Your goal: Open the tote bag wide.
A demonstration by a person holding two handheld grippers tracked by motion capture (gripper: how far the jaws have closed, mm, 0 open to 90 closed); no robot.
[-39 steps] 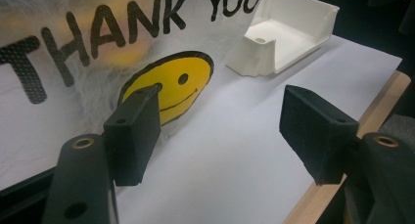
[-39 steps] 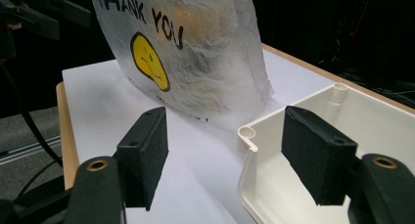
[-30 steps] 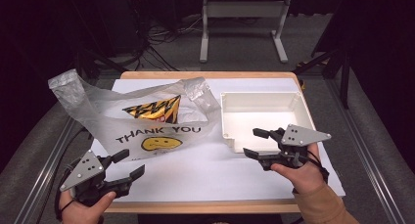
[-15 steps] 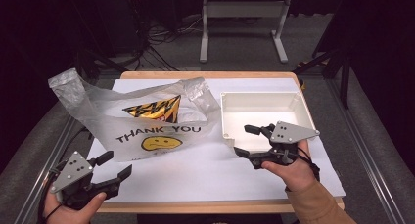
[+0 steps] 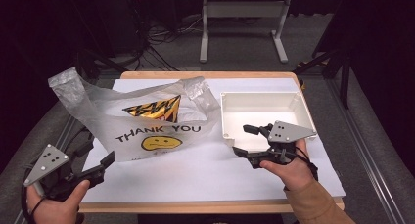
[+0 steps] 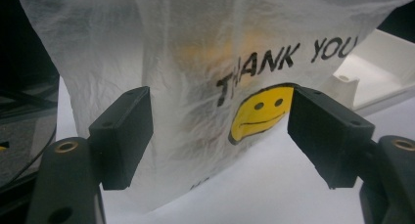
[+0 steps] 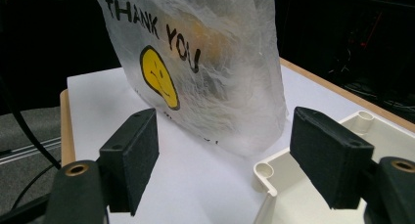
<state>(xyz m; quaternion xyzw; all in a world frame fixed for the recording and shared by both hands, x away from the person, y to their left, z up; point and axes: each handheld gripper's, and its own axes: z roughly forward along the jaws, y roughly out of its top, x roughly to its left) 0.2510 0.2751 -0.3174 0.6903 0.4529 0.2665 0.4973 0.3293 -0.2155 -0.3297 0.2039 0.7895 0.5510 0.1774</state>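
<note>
A translucent plastic bag (image 5: 147,119) printed THANK YOU with a yellow smiley stands on the white table cover, a yellow and black packet (image 5: 156,108) showing at its mouth. My left gripper (image 5: 95,163) is open at the table's near left corner, pointing at the bag (image 6: 205,87) with nothing between its jaws. My right gripper (image 5: 244,141) is open over the near left corner of a white tray (image 5: 298,106), aimed left at the bag (image 7: 205,62), jaws empty.
The white tray (image 7: 274,185) lies right of the bag and looks empty. The wooden table edge (image 5: 205,207) runs along the front. Cables and a metal stand (image 5: 242,23) are on the floor behind the table.
My left gripper has drawn back toward the near left corner. My right gripper has shifted left and a little forward, toward the bag. The bag has not moved.
</note>
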